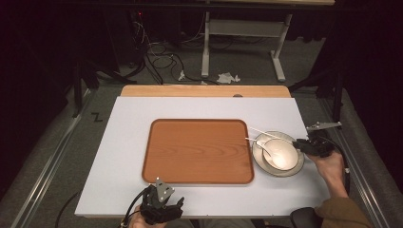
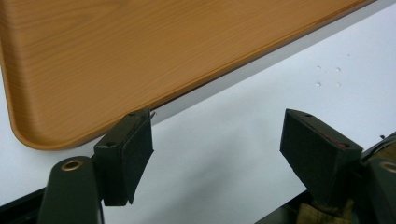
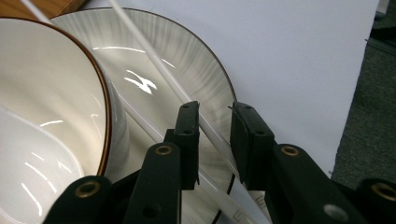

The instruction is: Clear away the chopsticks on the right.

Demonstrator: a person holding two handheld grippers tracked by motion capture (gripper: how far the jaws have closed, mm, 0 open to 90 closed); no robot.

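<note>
A pale plate [image 1: 264, 165] with a dark rim lies on the white table, just right of a wooden tray [image 1: 197, 151]. On the plate stands a white bowl [image 1: 281, 153] with a brown rim. Two white chopsticks [image 1: 259, 131] lie across the plate, pointing toward the tray. My right gripper [image 1: 298, 145] reaches in over the plate's right edge. In the right gripper view its jaws [image 3: 215, 109] straddle one chopstick [image 3: 159, 65] with a gap on each side, above the plate [image 3: 187, 56] and beside the bowl [image 3: 46, 93]. My left gripper [image 1: 160, 192] hovers open at the tray's near edge [image 2: 116, 46], nothing between its jaws [image 2: 217, 116].
The table board [image 1: 123, 142] has bare white surface left of the tray and in front of it. Beyond the table's far edge are a white metal frame [image 1: 205, 42] and loose cables [image 1: 157, 57] on grey floor.
</note>
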